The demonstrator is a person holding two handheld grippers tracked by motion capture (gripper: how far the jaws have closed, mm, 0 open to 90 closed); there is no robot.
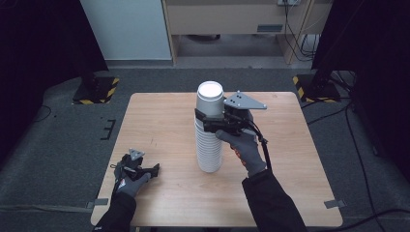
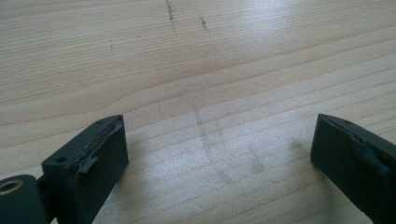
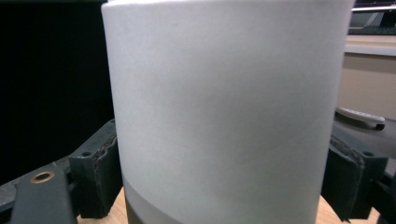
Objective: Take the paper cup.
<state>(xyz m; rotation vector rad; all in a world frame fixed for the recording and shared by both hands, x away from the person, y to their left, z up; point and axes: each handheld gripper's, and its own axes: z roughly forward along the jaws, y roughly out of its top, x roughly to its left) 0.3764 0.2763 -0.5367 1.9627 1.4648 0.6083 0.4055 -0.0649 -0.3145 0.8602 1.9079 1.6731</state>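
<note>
Right hand [image 1: 245,147], gloved, comes in from the bottom edge, forearm angled up and left, and holds the right gripper [image 1: 209,122] level at the upper part of the cup stack [image 1: 210,126]. Its grey plate faces up and its cable trails back along the wrist. Cup stack stands upright near the middle of the worktop [image 1: 159,116], white, open mouth up. Jaws sit either side of the stack near its top; in the right gripper view the stack [image 3: 224,107] stands between the two black jaws, with the pads [image 3: 100,179] against or just beside the cup wall on both sides. Contact looks closed on the cup, no gap visible at either pad. A seam low in that view marks a lower cup rim. Left hand [image 1: 129,180] rests near the front left corner of the worktop, left gripper [image 1: 153,170] lying low and pointing right, well apart from the stack. In the left gripper view its jaws stand wide apart with bare wood [image 2: 210,93] between them. Number of cups cannot be counted; the far jaw of the right gripper is hidden behind the stack in the high view.
</note>
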